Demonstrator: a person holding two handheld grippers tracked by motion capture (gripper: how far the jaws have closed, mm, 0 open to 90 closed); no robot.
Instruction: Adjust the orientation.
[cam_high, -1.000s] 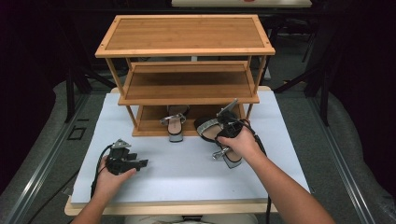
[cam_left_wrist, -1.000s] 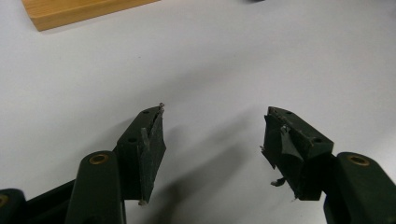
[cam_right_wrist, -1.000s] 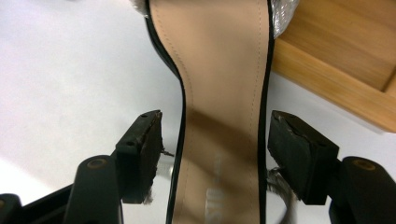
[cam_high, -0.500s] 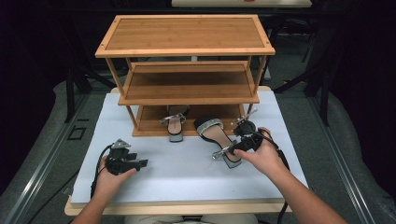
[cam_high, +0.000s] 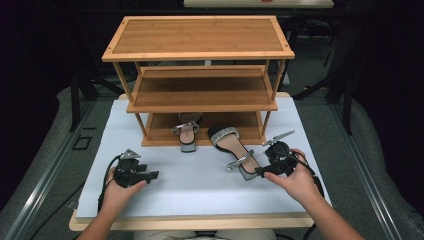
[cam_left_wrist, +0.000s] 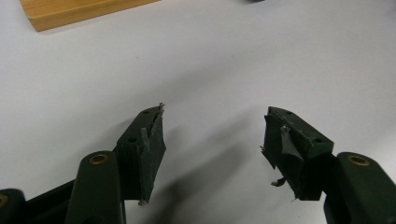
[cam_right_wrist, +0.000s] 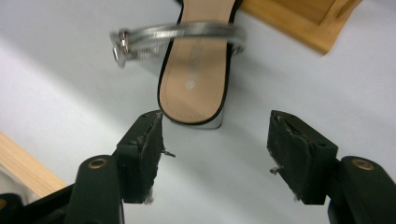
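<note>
A silver-strapped heeled sandal (cam_high: 234, 149) lies on the white table, toe toward the wooden shoe rack (cam_high: 200, 95). Its heel end (cam_right_wrist: 192, 88) sits just ahead of my right gripper (cam_right_wrist: 215, 149), whose jaws stand open and apart from it. In the high view the right gripper (cam_high: 261, 170) points left at the heel. A matching sandal (cam_high: 187, 134) rests half under the rack's bottom shelf. My left gripper (cam_high: 150, 176) lies at the front left of the table, open, with nothing but bare table between the left gripper's (cam_left_wrist: 212, 144) jaws.
The rack has three wooden shelves; a corner of its base (cam_left_wrist: 70, 11) lies far ahead of the left gripper. The white table (cam_high: 200, 190) ends in a wooden front edge (cam_high: 200, 222). Dark floor and stands surround it.
My right hand has drawn back to the right and toward the person, away from the sandal, which now lies flat on the table. The left hand has stayed put.
</note>
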